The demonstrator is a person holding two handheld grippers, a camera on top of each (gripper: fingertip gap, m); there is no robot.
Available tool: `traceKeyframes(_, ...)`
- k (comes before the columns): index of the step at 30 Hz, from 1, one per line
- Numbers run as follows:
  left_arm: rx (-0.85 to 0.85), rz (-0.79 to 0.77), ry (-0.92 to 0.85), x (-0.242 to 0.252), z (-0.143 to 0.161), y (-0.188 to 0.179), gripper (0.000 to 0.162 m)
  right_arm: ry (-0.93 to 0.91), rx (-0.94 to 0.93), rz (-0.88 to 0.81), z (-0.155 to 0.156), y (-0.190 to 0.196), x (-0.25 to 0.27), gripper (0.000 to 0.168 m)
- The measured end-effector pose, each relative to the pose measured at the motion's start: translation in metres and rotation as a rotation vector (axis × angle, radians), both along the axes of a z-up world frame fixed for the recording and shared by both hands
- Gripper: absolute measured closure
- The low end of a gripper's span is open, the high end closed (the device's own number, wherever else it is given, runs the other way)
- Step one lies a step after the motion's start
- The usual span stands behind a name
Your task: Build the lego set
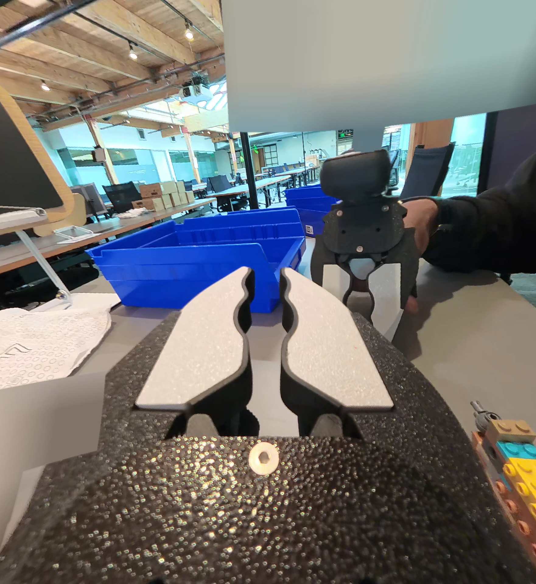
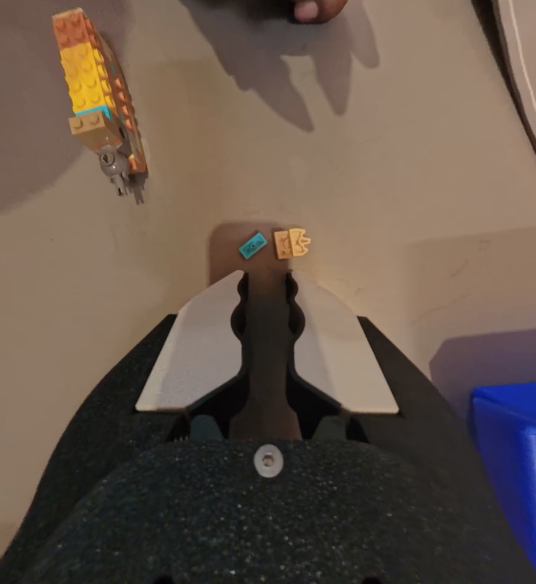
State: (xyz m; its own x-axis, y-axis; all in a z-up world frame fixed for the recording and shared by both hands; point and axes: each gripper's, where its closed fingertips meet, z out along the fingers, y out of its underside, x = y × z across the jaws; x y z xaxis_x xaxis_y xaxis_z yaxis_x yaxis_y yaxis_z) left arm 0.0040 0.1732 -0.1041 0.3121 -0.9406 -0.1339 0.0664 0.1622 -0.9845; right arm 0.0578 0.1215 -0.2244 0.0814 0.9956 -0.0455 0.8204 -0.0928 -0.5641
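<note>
A partly built lego model (image 2: 97,91) of orange, yellow, teal and tan bricks with a grey joint lies on the table at the upper left of the right wrist view; it also shows at the lower right of the left wrist view (image 1: 526,474). A small teal plate (image 2: 253,245) and a tan-orange piece (image 2: 292,243) lie just beyond my right gripper (image 2: 265,275), which is open, empty and points down at them. My left gripper (image 1: 266,278) is open and empty, held above the table. The right gripper (image 1: 367,300) also shows farther off in the left wrist view.
Blue bins (image 1: 197,262) stand on the grey table (image 1: 469,347) ahead of the left gripper; a bin corner (image 2: 519,474) is at the lower right of the right wrist view. White printed paper (image 1: 35,344) lies at the left. A person's hand (image 1: 418,227) holds the right gripper. My hands' fingertips stand some 15 cm from each other.
</note>
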Motion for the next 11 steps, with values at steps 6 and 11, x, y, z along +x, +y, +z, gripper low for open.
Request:
traceKeyframes(6, -0.031, 0.004, -0.031, -0.0039, 0.0027, 0.0041, 0.148, 0.089, -0.043, -0.043, 0.0013, 0.004, -0.0012, 0.144)
traceKeyframes(11, -0.065, -0.006, -0.073, -0.0088, 0.0062, 0.0071, 0.148, 0.118, -0.06, -0.046, 0.0019, 0.0027, 0.0002, 0.142)
